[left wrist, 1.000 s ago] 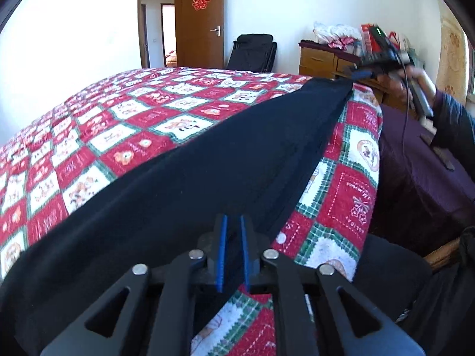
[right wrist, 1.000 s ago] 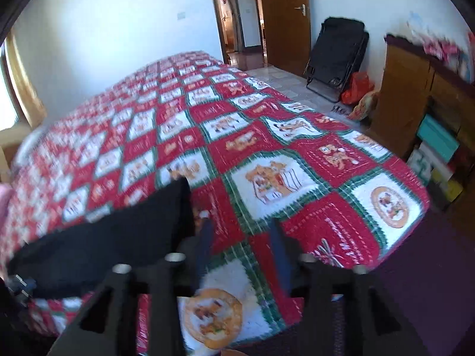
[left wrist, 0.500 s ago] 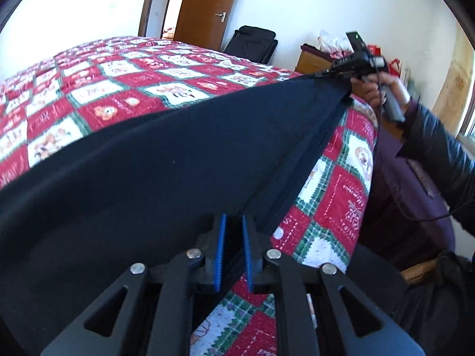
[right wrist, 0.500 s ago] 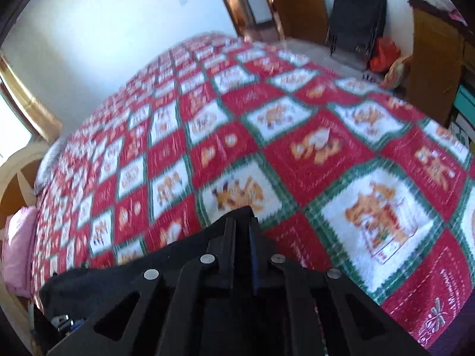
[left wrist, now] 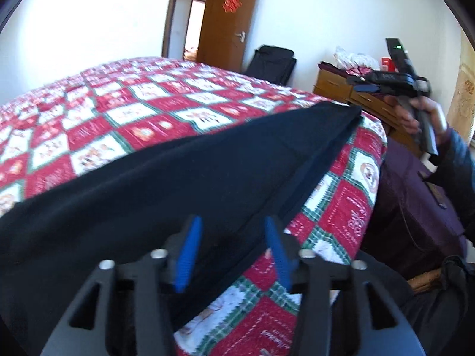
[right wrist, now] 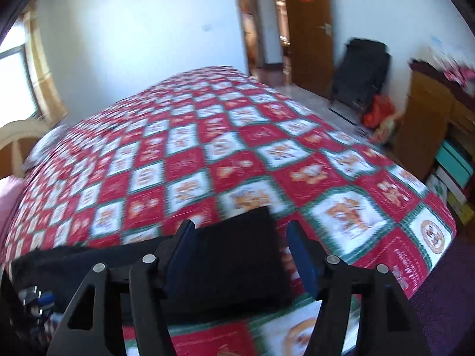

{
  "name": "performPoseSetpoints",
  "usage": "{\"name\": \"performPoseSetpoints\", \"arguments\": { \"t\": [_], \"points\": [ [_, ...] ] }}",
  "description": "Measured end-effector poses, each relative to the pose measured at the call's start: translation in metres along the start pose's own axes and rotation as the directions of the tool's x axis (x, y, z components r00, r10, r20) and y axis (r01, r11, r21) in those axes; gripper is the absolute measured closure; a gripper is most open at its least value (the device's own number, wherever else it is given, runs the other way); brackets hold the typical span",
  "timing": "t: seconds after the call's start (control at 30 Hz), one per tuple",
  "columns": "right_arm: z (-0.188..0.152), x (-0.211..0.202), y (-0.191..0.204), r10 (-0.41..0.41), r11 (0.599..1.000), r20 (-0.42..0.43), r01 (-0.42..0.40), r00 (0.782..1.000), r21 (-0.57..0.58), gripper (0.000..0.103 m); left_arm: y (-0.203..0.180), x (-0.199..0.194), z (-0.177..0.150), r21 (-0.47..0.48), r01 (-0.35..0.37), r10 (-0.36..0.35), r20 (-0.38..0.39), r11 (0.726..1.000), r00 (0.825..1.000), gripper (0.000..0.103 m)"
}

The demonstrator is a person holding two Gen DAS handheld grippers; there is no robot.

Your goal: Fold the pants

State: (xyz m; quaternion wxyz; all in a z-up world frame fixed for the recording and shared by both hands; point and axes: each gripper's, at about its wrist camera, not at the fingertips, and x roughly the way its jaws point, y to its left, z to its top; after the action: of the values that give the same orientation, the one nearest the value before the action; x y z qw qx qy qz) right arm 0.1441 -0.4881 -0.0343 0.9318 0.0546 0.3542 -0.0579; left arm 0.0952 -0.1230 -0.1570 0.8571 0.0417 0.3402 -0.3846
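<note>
Dark navy pants [left wrist: 178, 184] lie flat along the near edge of the bed, on a red, white and green checked quilt [left wrist: 124, 112]. My left gripper [left wrist: 231, 255] is open just above one end of them, its blue pads [left wrist: 187, 258] apart and empty. My right gripper [right wrist: 242, 255] is open over the other end of the pants [right wrist: 237, 255], holding nothing. It also shows in the left wrist view [left wrist: 383, 84], held in a hand above the far corner of the pants.
A wooden dresser [left wrist: 353, 98] with clutter stands right of the bed. A black folded chair [right wrist: 362, 74] leans by the brown door [left wrist: 222, 20]. A person's dark sleeve [left wrist: 457, 166] and purple cloth [left wrist: 415, 201] lie at the right.
Both grippers were shut on the pants' ends and holding them up half a second ago. Now both have opened and let go, and the pants lie flat on the quilt.
</note>
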Motion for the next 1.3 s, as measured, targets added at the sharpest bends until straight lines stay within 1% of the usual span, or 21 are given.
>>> {"name": "performPoseSetpoints", "arguments": {
  "t": [0.07, 0.13, 0.17, 0.23, 0.27, 0.37, 0.4, 0.47, 0.53, 0.57, 0.6, 0.63, 0.7, 0.73, 0.8, 0.9, 1.0, 1.1, 1.2, 1.3],
  "points": [
    [-0.011, 0.000, 0.037, 0.045, 0.993, -0.028, -0.048, 0.999, -0.110, 0.038, 0.004, -0.003, 0.001, -0.015, -0.007, 0.007, 0.008, 1.000, 1.000, 0.050],
    [-0.029, 0.008, 0.070, 0.103, 0.974, -0.091, -0.119, 0.991, -0.194, 0.038, 0.010, -0.005, 0.001, -0.037, -0.018, 0.018, 0.015, 0.999, 1.000, 0.050],
    [-0.041, 0.016, 0.091, 0.119, 0.956, -0.137, -0.151, 0.983, -0.252, 0.038, 0.011, -0.005, 0.001, -0.044, -0.025, 0.025, 0.014, 0.999, 1.000, 0.050],
    [-0.058, 0.027, 0.115, 0.108, 0.927, -0.170, -0.161, 0.980, -0.339, 0.038, 0.018, -0.006, 0.000, -0.063, -0.048, 0.049, 0.014, 0.997, 0.999, 0.050],
    [-0.068, 0.031, 0.130, 0.104, 0.905, -0.183, -0.170, 0.978, -0.391, 0.038, 0.020, -0.007, -0.001, -0.071, -0.052, 0.053, 0.015, 0.996, 0.998, 0.050],
    [-0.087, 0.043, 0.156, 0.114, 0.860, -0.219, -0.207, 0.969, -0.467, 0.038, 0.029, -0.007, -0.003, -0.106, -0.070, 0.071, 0.010, 0.992, 0.997, 0.050],
    [-0.091, 0.046, 0.161, 0.112, 0.850, -0.224, -0.210, 0.968, -0.484, 0.038, 0.033, -0.007, -0.004, -0.116, -0.086, 0.087, 0.004, 0.990, 0.996, 0.050],
    [-0.096, 0.053, 0.168, 0.091, 0.836, -0.224, -0.196, 0.970, -0.513, 0.038, 0.039, -0.005, -0.005, -0.132, -0.100, 0.101, -0.004, 0.986, 0.995, 0.050],
    [-0.099, 0.060, 0.174, 0.076, 0.831, -0.230, -0.189, 0.970, -0.524, 0.038, 0.043, -0.005, -0.007, -0.148, -0.104, 0.104, -0.009, 0.983, 0.995, 0.050],
    [-0.100, 0.063, 0.175, 0.066, 0.829, -0.230, -0.182, 0.971, -0.529, 0.040, 0.044, -0.005, -0.008, -0.154, -0.103, 0.103, -0.010, 0.983, 0.995, 0.050],
    [-0.101, 0.064, 0.176, 0.057, 0.826, -0.227, -0.174, 0.972, -0.535, 0.048, 0.046, -0.004, -0.008, -0.162, -0.102, 0.102, -0.010, 0.982, 0.995, 0.050],
    [-0.102, 0.066, 0.177, 0.048, 0.823, -0.223, -0.165, 0.974, -0.544, 0.053, 0.046, -0.004, -0.009, -0.165, -0.102, 0.102, -0.010, 0.981, 0.995, 0.050],
    [-0.104, 0.066, 0.180, 0.040, 0.815, -0.213, -0.155, 0.976, -0.558, 0.070, 0.047, -0.005, -0.009, -0.167, -0.102, 0.102, -0.010, 0.981, 0.995, 0.050],
    [-0.105, 0.065, 0.181, 0.037, 0.813, -0.209, -0.152, 0.977, -0.562, 0.074, 0.047, -0.006, -0.010, -0.168, -0.102, 0.102, -0.010, 0.981, 0.995, 0.050],
    [-0.105, 0.065, 0.182, 0.037, 0.812, -0.205, -0.149, 0.978, -0.564, 0.088, 0.047, -0.006, -0.011, -0.170, -0.102, 0.102, -0.013, 0.980, 0.995, 0.050],
    [-0.106, 0.064, 0.182, 0.031, 0.816, -0.195, -0.137, 0.980, -0.561, 0.098, 0.047, -0.006, -0.011, -0.168, -0.105, 0.104, -0.013, 0.980, 0.995, 0.050],
    [-0.108, 0.058, 0.181, 0.035, 0.814, -0.193, -0.140, 0.981, -0.564, 0.100, 0.048, -0.007, -0.013, -0.169, -0.101, 0.101, -0.012, 0.980, 0.995, 0.050],
    [-0.116, 0.054, 0.180, 0.033, 0.806, -0.211, -0.151, 0.977, -0.572, 0.100, 0.049, -0.008, -0.017, -0.171, -0.096, 0.094, -0.020, 0.981, 0.995, 0.050],
    [-0.131, 0.057, 0.179, 0.009, 0.791, -0.227, -0.145, 0.974, -0.595, 0.100, 0.049, -0.011, -0.022, -0.175, -0.097, 0.095, -0.020, 0.980, 0.995, 0.050],
    [-0.137, 0.055, 0.179, 0.003, 0.788, -0.237, -0.149, 0.971, -0.598, 0.100, 0.049, -0.016, -0.023, -0.176, -0.110, 0.109, -0.014, 0.978, 0.994, 0.050]
  ]
}}
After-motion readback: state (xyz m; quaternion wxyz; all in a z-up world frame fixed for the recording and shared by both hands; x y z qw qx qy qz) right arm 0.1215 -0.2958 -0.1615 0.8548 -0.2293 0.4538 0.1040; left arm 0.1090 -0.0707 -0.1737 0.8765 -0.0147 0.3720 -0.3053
